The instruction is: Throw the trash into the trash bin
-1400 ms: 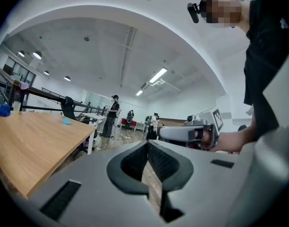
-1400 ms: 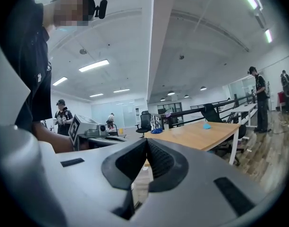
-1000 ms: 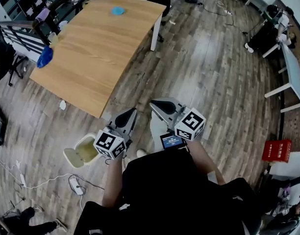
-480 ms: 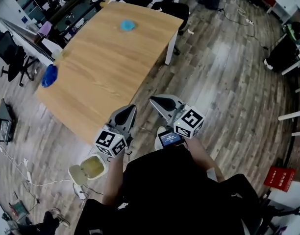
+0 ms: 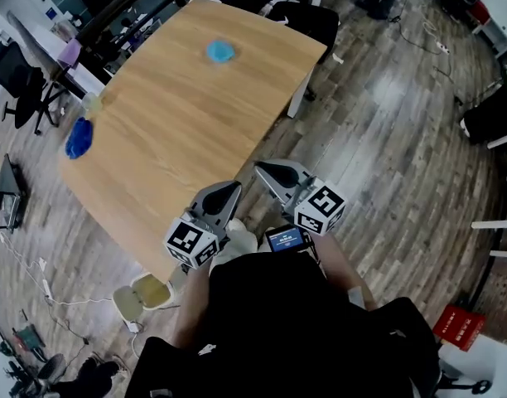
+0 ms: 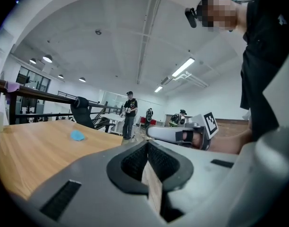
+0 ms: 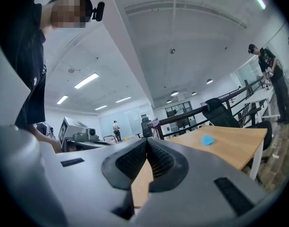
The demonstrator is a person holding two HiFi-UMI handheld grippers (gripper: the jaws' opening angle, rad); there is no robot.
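Observation:
A light blue crumpled piece of trash (image 5: pixel 222 52) lies near the far end of the wooden table (image 5: pixel 195 131); it also shows in the left gripper view (image 6: pixel 78 135) and the right gripper view (image 7: pixel 208 140). A dark blue lump (image 5: pixel 79 138) sits at the table's left edge. The small trash bin (image 5: pixel 143 293), lid open, stands on the floor at my lower left. My left gripper (image 5: pixel 229 191) (image 6: pixel 147 144) and right gripper (image 5: pixel 263 170) (image 7: pixel 147 143) hang side by side at the table's near corner, both shut and holding nothing.
A pale cup (image 5: pixel 91 102) stands near the table's left edge. Black office chairs sit at the far side (image 5: pixel 307 19) and far left (image 5: pixel 26 81). Cables (image 5: pixel 40 293) trail on the wood floor by the bin. People stand far off (image 6: pixel 129 112).
Both grippers, still shut, have travelled toward the table, which now looms larger. The bin has slid from beside the left gripper to behind it, at the lower left.

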